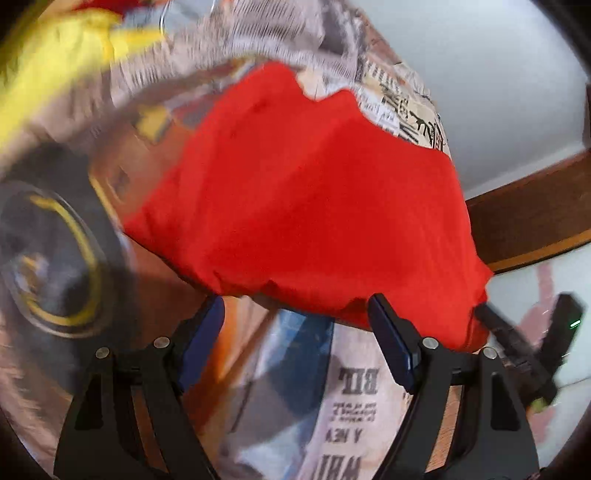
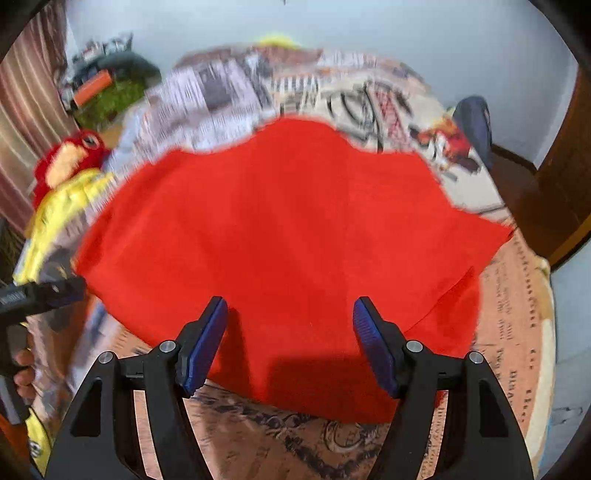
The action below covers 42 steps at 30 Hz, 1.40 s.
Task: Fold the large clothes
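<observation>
Both claws empty: left gripper (image 1: pixel 295 334) and right gripper (image 2: pixel 290 341) stand spread, nothing between the pads. Red garment (image 2: pixel 288 229) lies on the newsprint-pattern bedspread (image 2: pixel 236 92), part-folded I judge. Next: pinch its near edge at 6 o'clock. Plush parrot (image 2: pixel 70 162) at 9; pale wall (image 2: pixel 369 26) at 12.

Garment (image 2: pixel 288 236) spread flat on bed (image 2: pixel 517 332), reaching near bed's right edge. Plush toy (image 2: pixel 70 162) at bed's left edge, left of garment. Right gripper (image 2: pixel 290 332) over garment's near edge. Left gripper (image 1: pixel 295 328) at garment's near-left edge, jaws apart.
</observation>
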Available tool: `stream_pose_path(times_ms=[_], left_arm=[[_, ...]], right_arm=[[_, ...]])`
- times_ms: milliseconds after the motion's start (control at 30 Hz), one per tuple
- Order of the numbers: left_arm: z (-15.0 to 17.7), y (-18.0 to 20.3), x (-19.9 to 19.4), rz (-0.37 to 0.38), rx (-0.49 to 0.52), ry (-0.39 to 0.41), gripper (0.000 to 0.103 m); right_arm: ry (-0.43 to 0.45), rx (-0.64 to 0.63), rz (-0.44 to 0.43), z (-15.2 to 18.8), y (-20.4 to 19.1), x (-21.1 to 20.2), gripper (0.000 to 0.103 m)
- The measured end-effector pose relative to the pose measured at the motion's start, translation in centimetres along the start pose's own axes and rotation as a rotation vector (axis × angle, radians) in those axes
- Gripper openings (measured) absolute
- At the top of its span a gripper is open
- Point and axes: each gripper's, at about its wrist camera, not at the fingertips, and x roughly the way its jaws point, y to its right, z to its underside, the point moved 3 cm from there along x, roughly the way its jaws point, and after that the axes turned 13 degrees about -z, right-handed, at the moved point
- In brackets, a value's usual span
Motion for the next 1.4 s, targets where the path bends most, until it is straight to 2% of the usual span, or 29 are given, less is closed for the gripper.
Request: stream_pose_path(times_ms=[67, 133, 233, 300, 400, 467, 533, 567, 667, 733, 867, 933, 1033, 1167, 1267, 1400], left_arm=[[-0.3, -0.2, 1.3, 0.051, -0.047, -0.034, 0.079], [-1.0, -0.4, 1.9, 0.093, -0.087, -0.027, 0.079], [-2.6, -1.0, 2.8, 0.163, -0.172, -0.02, 0.079], [-3.7, -1.4, 3.2, 0.17, -0.213, 0.004, 0.077], [-5.6, -2.2, 3.9, 0.155, -0.284, 0.042, 0.062], [-6.5, -2.5, 4.5, 0.149, -0.318, 0.056, 0.043], [-7.1, -2.5, 5.1, 0.11, -0.333, 0.066, 0.026], [-7.1, -2.5, 5.2, 0.1, -0.333, 0.075, 0.02], [-7.4, -2.4, 4.3, 0.077, -0.34, 0.138, 0.007], [-7.6, -2.4, 2.8, 0.061, -0.318, 0.191, 0.004], [-8.0, -1.3, -1.0, 0.049, -0.225, 0.287, 0.004], [-8.2, -0.5, -3.4, 0.067, -0.183, 0.344, 0.003], [-8.1, 0.2, -6.6, 0.082, -0.142, 0.415, 0.003], [-7.3, 1.0, -10.8, -0.003, -0.07, 0.548, 0.003], [-6.8, 1.0, -13.0, -0.02, -0.048, 0.609, 0.003], [-6.5, 1.4, -14.4, -0.001, -0.035, 0.63, 0.003]], right_arm=[[-0.025, 0.029, -0.032, 0.5, 0.6, 0.7, 0.068], [-0.011, 0.062, -0.073, 0.7, 1.3, 0.2, 0.071], [-0.007, 0.095, -0.085, 0.7, 2.3, 0.1, 0.072], [-0.007, 0.108, -0.1, 0.9, 2.4, 0.5, 0.074], [0.0, 0.107, -0.106, 0.9, 2.3, 0.4, 0.075], [-0.001, 0.102, -0.1, 1.0, 2.2, 0.5, 0.075], [-0.005, 0.093, -0.091, 1.0, 2.1, 0.5, 0.075], [-0.007, 0.089, -0.087, 0.9, 2.2, 0.5, 0.075], [-0.016, 0.078, -0.066, 0.7, 2.0, 0.4, 0.075], [-0.027, 0.068, -0.036, 0.5, 1.8, 0.2, 0.075], [-0.026, 0.004, 0.003, -0.5, 0.8, -0.4, 0.075], [-0.009, -0.038, 0.026, -1.6, -0.3, -0.9, 0.075], [0.01, -0.071, 0.012, -3.2, -2.1, -1.3, 0.075], [0.014, -0.101, -0.03, -4.9, -5.0, -0.5, 0.075], [-0.019, -0.135, -0.071, -5.3, -7.6, 1.2, 0.075], [-0.132, -0.183, -0.159, -4.2, -10.9, 5.1, 0.075]])
